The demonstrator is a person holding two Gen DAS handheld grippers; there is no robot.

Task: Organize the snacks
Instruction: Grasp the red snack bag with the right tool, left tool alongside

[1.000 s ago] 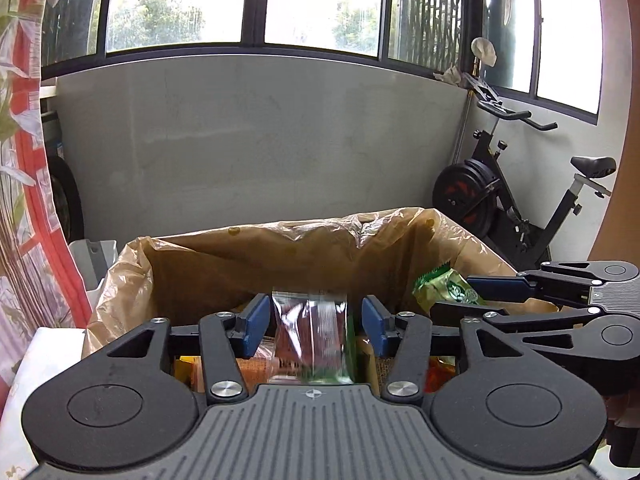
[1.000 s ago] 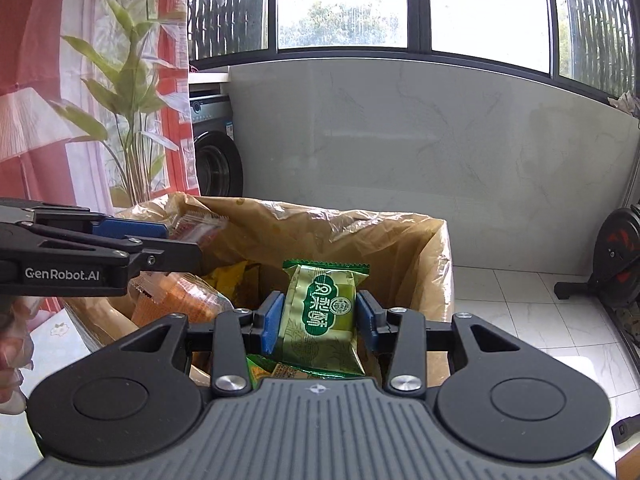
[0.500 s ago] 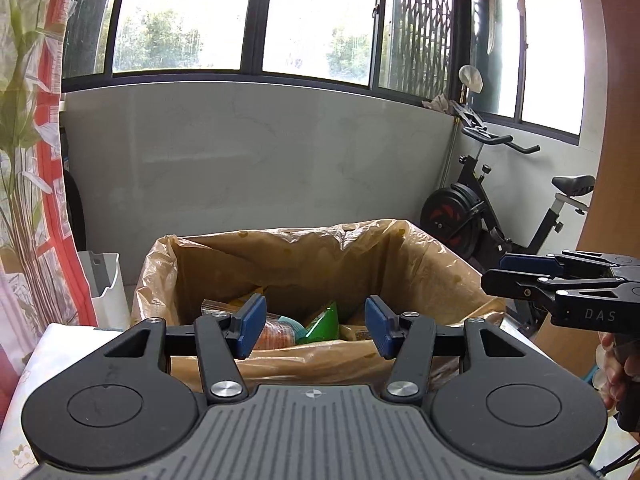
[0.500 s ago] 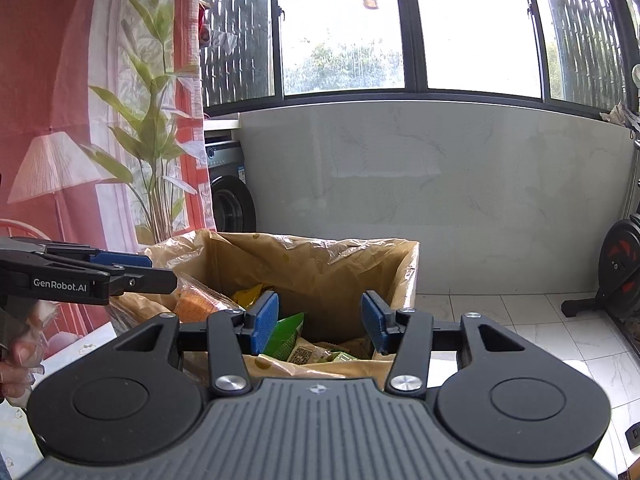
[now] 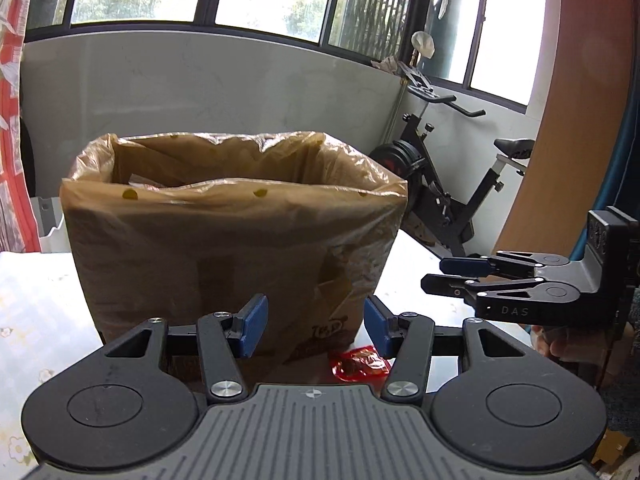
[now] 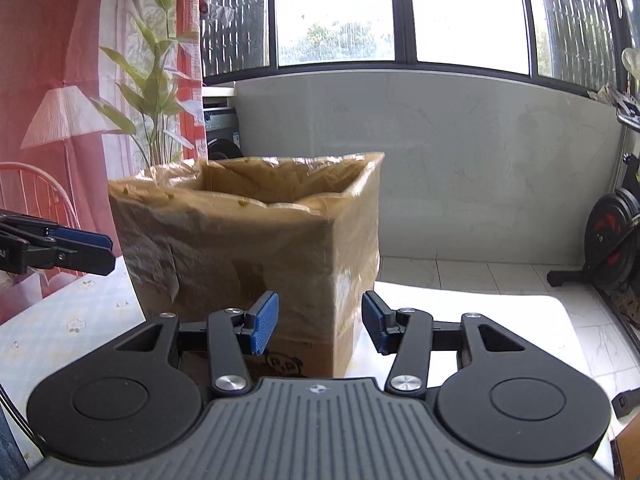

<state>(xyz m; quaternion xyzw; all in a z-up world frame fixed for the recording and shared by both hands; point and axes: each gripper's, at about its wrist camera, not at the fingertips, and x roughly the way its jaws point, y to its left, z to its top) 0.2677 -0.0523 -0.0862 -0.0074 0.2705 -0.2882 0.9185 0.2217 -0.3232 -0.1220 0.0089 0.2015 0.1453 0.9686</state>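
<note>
A cardboard box lined with a tan plastic bag [image 5: 232, 240] stands on the table; it also shows in the right wrist view [image 6: 256, 240]. Its contents are hidden from this low angle. A small red snack packet [image 5: 360, 365] lies on the table at the box's front right foot. My left gripper [image 5: 314, 326] is open and empty, in front of the box and just left of the red packet. My right gripper [image 6: 318, 324] is open and empty, facing the box's near corner. The right gripper also shows in the left wrist view [image 5: 456, 274], to the right of the box.
The table has a white floral cloth [image 5: 36, 304]. An exercise bike [image 5: 452, 184] stands on the floor behind at the right. A red curtain and a plant [image 6: 156, 92] are at the left. My left gripper's fingers [image 6: 76, 248] show at the left edge of the right wrist view.
Both grippers let go of their snack packets into the box, then pulled back and down. They now sit low in front of the box, open and empty.
</note>
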